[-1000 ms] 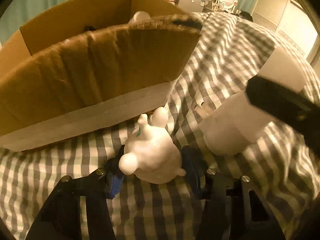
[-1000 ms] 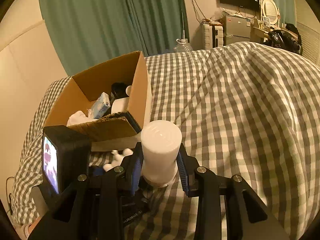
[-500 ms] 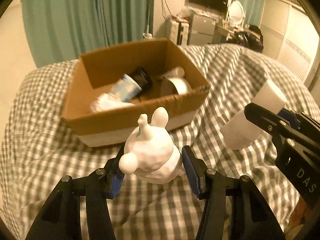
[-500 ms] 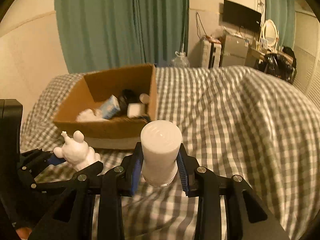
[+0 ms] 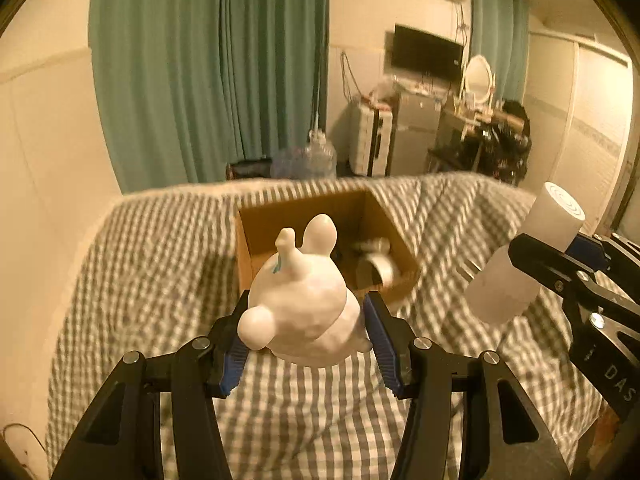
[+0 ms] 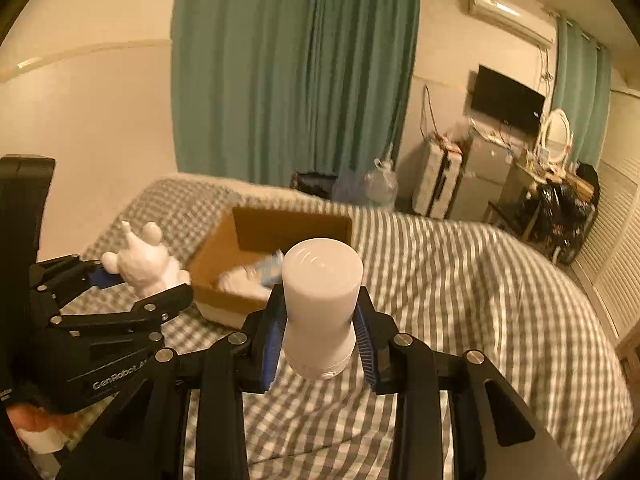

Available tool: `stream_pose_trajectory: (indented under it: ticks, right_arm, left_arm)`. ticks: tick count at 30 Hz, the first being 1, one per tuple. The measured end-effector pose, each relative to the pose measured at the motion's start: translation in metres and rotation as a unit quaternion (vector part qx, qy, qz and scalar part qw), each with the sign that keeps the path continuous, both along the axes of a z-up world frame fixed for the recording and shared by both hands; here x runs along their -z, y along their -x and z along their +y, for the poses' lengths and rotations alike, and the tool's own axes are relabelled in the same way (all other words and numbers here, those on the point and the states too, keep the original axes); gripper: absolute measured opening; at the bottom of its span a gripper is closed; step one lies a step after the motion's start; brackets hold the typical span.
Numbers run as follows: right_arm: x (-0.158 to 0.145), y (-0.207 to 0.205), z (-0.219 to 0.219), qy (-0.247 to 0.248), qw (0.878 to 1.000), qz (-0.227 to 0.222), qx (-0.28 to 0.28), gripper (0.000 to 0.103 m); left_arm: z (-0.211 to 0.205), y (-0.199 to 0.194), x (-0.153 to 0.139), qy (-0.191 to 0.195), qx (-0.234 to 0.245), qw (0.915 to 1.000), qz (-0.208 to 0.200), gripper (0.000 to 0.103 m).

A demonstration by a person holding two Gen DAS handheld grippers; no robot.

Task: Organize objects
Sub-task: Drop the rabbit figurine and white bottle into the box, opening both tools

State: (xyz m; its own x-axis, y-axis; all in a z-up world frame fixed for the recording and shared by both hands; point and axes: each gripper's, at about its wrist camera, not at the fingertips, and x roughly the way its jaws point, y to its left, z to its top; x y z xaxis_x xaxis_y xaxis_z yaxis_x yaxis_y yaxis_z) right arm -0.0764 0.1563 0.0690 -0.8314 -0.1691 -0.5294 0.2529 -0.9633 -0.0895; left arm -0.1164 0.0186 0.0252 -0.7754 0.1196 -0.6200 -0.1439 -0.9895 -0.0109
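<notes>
Both grippers loaded, held above the bed.
Your L gripper (image 5: 306, 334) clamps the white figurine (image 5: 300, 300); R gripper (image 6: 320, 340) clamps the white cylinder (image 6: 320, 300). Cardboard box (image 5: 244, 248) sits ahead on checked blanket (image 5: 160, 248), w/ items inside.

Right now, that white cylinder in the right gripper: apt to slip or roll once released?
Likely slippery: the white cylinder looks smooth and glossy between the right gripper pads. Round body, so probably rolls if laid sideways on the soft checked bedspread.
</notes>
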Motion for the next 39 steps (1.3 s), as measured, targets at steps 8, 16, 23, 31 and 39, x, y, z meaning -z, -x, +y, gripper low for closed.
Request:
stream_pose_trajectory:
  ticks: [8, 16, 23, 31, 39]
  right_arm:
    - [-0.042, 0.014, -0.016, 0.019, 0.999, 0.014, -0.041, 0.032]
    - [-0.028, 0.083, -0.038, 0.011, 0.998, -0.008, -0.063, 0.032]
    - [0.020, 0.173, -0.041, 0.006, 0.997, -0.055, -0.050, 0.032]
    - [0.090, 0.244, -0.042, -0.002, 0.993, -0.105, -0.053, 0.032]
    - [0.127, 0.258, -0.044, -0.001, 0.990, -0.122, -0.065, 0.032]
  left_arm:
    - [-0.017, 0.023, -0.043, -0.004, -0.012, 0.9993, 0.035, 0.055]
    - [-0.020, 0.082, -0.035, -0.004, -0.012, 0.9991, 0.041, 0.055]
    - [-0.016, 0.157, 0.017, 0.009, -0.011, 0.9999, -0.008, 0.055]
    - [-0.001, 0.230, 0.103, 0.045, 0.006, 0.9947, -0.092, 0.055]
    - [0.004, 0.240, 0.125, 0.047, 0.020, 0.9925, -0.111, 0.056]
